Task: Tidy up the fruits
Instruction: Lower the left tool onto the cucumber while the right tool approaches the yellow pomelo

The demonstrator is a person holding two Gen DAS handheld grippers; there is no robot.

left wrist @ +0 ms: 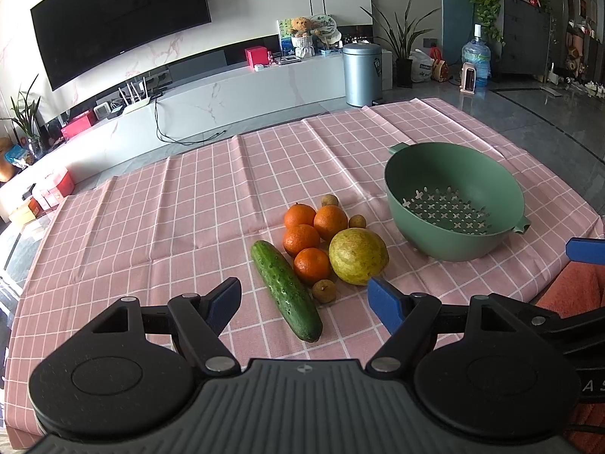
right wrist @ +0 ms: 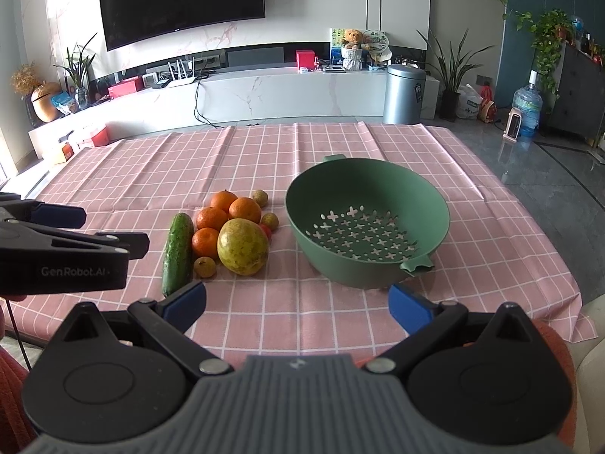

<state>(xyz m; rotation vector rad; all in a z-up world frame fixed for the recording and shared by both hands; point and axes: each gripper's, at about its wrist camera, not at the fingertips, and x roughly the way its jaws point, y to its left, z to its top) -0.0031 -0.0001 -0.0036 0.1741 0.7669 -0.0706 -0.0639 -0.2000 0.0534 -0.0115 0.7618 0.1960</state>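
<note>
Nothing has been sorted yet, as far as can be judged: the green colander (right wrist: pixel 366 227) is empty, its cross-shaped holes all showing, and every piece of produce lies on the pink checked cloth of the worktop (right wrist: pixel 264 151).

Going left to right in the right wrist view: the left gripper (left wrist: pixel 304 299) enters from 9 o'clock, its fingers spread wide and holding nothing. Next lies the cucumber (right wrist: pixel 177 253), dark green, bumpy, pointing toward 12 o'clock. Just beside it, at its 3 o'clock, sit four tangerines (right wrist: pixel 211 218), glossy orange and touching one another. A large yellow-green round fruit (right wrist: pixel 242 246), mottled with brown, rests at their 5 o'clock. Small tan longan-like fruits (right wrist: pixel 205 267) dot the edges of the cluster, and something red peeks out behind the big fruit. The colander stands at 3 o'clock of the pile, near it but apart.

The right gripper (right wrist: pixel 297 302) hovers low at 6 o'clock, fingers spread, empty.
</note>
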